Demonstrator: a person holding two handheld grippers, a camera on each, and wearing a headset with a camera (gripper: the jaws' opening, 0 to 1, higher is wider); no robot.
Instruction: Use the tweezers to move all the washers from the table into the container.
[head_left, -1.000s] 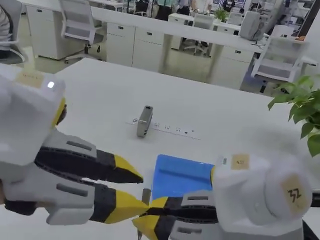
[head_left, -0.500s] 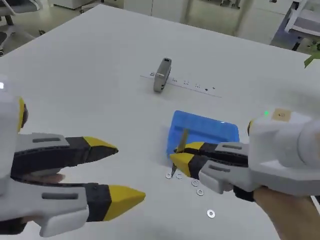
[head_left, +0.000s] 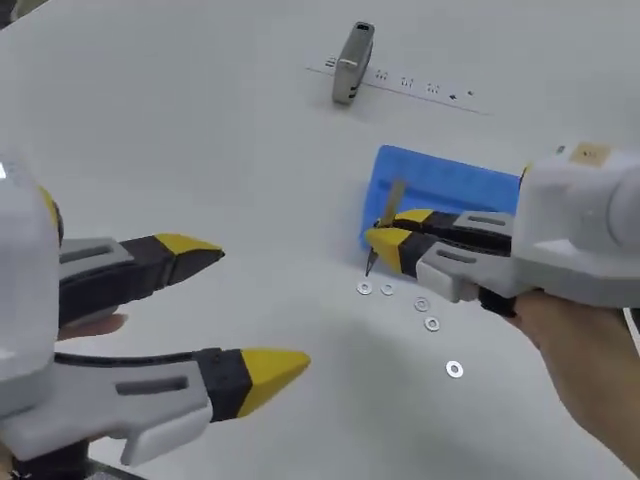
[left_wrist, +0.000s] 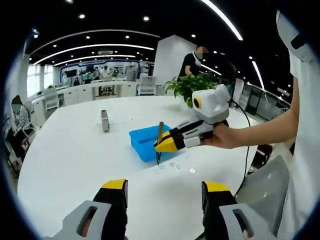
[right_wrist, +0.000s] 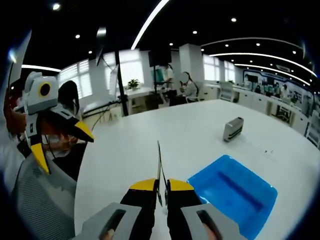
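Head view: right tool (head_left: 385, 240) pinches the tweezers (head_left: 392, 203); their tip hangs close over 5 washers (head_left: 421, 304) on the bench (head_left: 200, 150), just beside the blue container (head_left: 450, 185); left tool (head_left: 262, 310) spread, holding nothing.
Left gripper view: side-on, it shows how near the tip stands to the washers; best to lower straight and nip 1 washer's edge.
Right gripper view: jaws pressed on the tweezers, container ahead.

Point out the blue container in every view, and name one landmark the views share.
Head view: container right of centre, partly behind the right gripper.
Left gripper view: container just left of the middle.
Right gripper view: container at lower right.
Shared landmark: the grey device beyond it.
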